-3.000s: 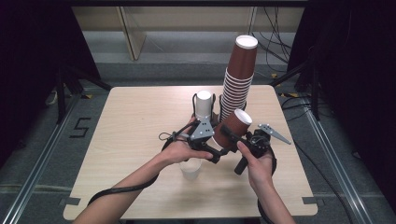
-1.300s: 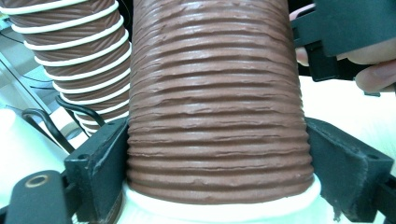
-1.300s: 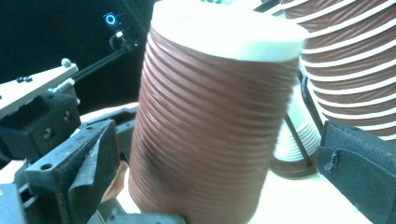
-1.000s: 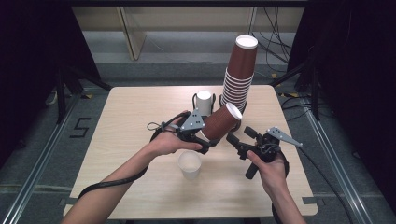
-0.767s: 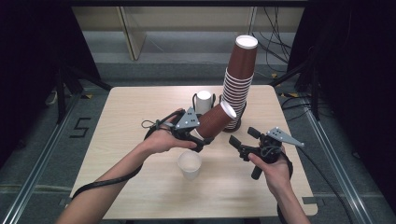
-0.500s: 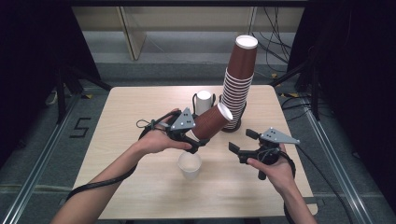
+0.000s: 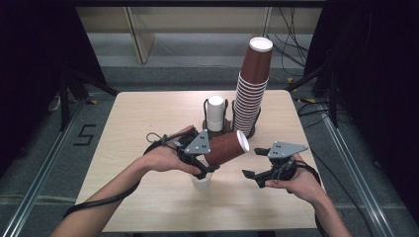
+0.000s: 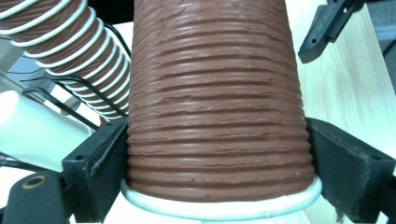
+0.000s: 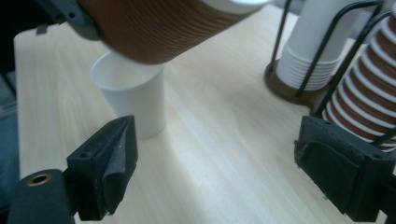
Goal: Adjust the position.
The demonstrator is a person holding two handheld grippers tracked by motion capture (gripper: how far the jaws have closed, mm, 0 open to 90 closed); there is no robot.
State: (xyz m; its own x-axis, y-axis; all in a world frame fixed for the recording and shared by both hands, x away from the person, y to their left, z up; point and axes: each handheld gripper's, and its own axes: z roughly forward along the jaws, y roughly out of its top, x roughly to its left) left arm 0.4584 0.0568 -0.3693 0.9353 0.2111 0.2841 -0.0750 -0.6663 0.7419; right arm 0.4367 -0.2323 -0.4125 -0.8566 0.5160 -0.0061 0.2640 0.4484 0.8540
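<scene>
Brown ribbed paper — that is what the left claw (image 7: 210,157) is clamped on: a brown cup (image 7: 226,148) held on its side, tilted, its white-rimmed mouth pointing toward the tall stack (image 7: 253,89) at the back of the tabletop (image 7: 128,118). In the left gripper view the two jaws press the cup's wall (image 8: 215,116) from either side near its base, just above the white rolled edge there. Directly under the held cup stands a small white cup (image 9: 130,98), upright and open, on the tabletop.

The right claw (image 7: 257,165) hangs to the right of both cups with its jaws spread wide and nothing between them; the right gripper view looks between them at the white cup and at the wire holder (image 9: 322,56) with the white stack (image 7: 215,112) beyond.

By its look the brown cup is very light and thin-walled, so it should crush or go oval under a hard squeeze. The ridges likely give the pads friction, so a gentle pinch ought to do. The base is probably the stiffest place to grip — the disc in the bottom braces the wall — while the open mouth would flex most. The white cup looks just as light and would tip at a nudge.
</scene>
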